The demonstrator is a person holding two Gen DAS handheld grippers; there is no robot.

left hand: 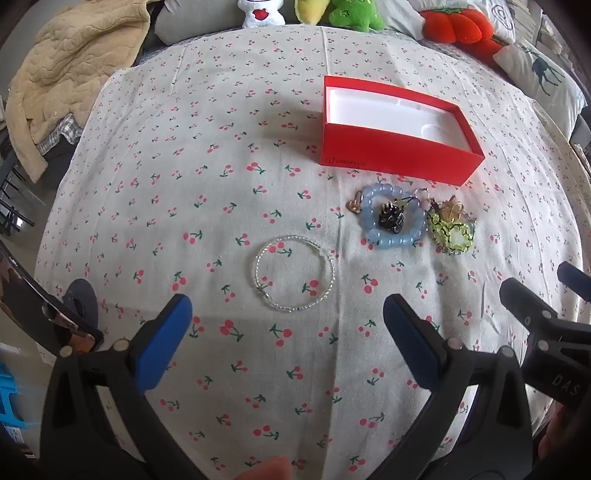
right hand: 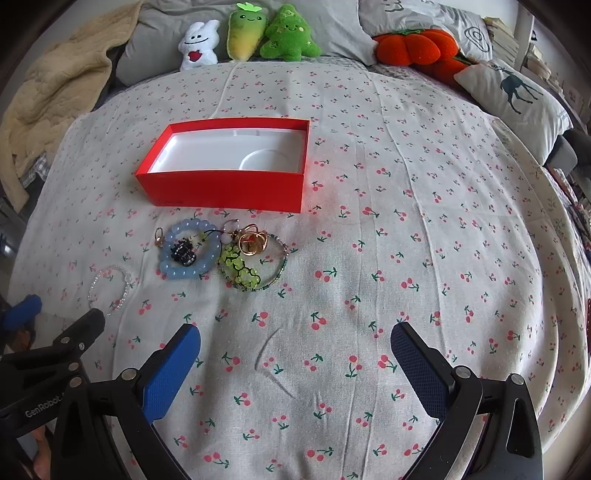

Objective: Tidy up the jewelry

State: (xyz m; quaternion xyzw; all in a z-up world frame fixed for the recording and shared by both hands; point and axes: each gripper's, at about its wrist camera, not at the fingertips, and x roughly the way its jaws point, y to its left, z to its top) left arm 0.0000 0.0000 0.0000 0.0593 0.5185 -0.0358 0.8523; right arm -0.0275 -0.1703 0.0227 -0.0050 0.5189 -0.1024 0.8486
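Observation:
An open red box (left hand: 395, 157) (right hand: 225, 188) with a white empty inside stands on the cherry-print sheet. In front of it lies a jewelry pile: a blue bead bracelet (left hand: 391, 238) (right hand: 173, 271) around a black charm (left hand: 392, 218) (right hand: 183, 253), a yellow-green piece (left hand: 452, 232) (right hand: 238, 271), gold rings (right hand: 253, 240) and a thin green bangle (right hand: 282, 264). A clear bead bracelet (left hand: 295, 273) (right hand: 109, 286) lies apart, just ahead of my left gripper (left hand: 288, 308), which is open and empty. My right gripper (right hand: 295, 336) is open and empty, right of the pile.
Plush toys (right hand: 251, 35), an orange pumpkin cushion (right hand: 413, 46) and pillows (right hand: 513, 92) line the bed's far edge. A beige blanket (left hand: 70, 66) lies at the far left. The right gripper's body (left hand: 546, 332) shows at the left wrist view's right edge.

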